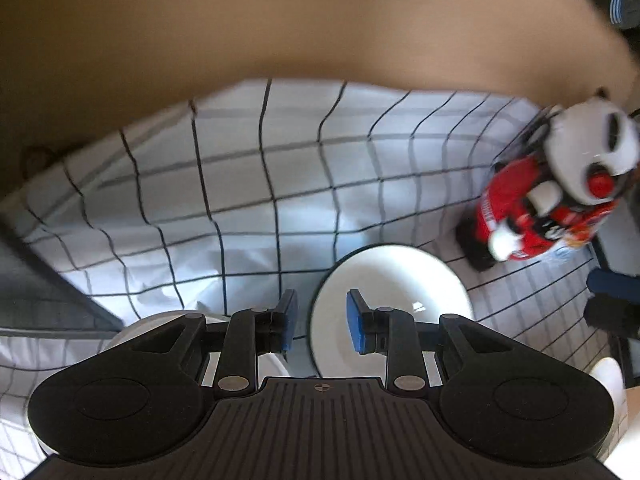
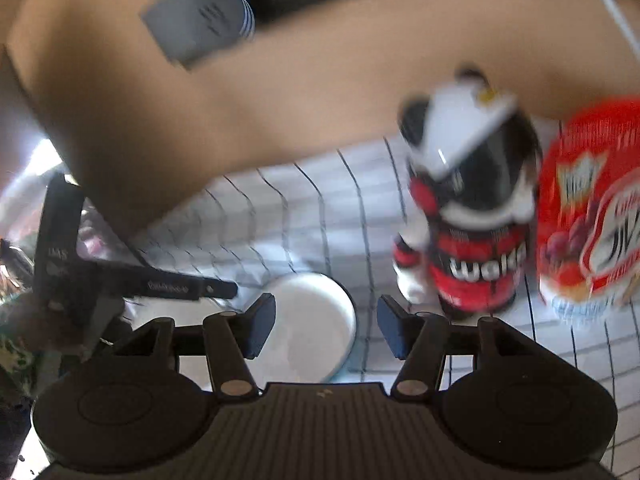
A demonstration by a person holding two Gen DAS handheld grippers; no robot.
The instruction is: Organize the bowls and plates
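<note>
A white plate with a dark rim (image 1: 400, 292) lies on the white grid tablecloth (image 1: 240, 184), just under my left gripper (image 1: 322, 320). Its blue pads stand apart; the plate's left rim shows in the gap and I see no contact. A second white dish (image 1: 128, 330) peeks out under the left finger. In the right wrist view, a white plate (image 2: 316, 312) lies on the cloth below my right gripper (image 2: 326, 324), whose jaws stand wide with nothing between them. The black body of the left gripper (image 2: 120, 280) reaches in from the left toward that plate.
A panda toy in red (image 1: 560, 184) stands at the cloth's right side; in the right wrist view it (image 2: 472, 220) is beside a red snack pack (image 2: 592, 208). A dark grey flat box (image 2: 196, 28) lies on the tan surface beyond. Another white dish (image 1: 610, 376) sits low right.
</note>
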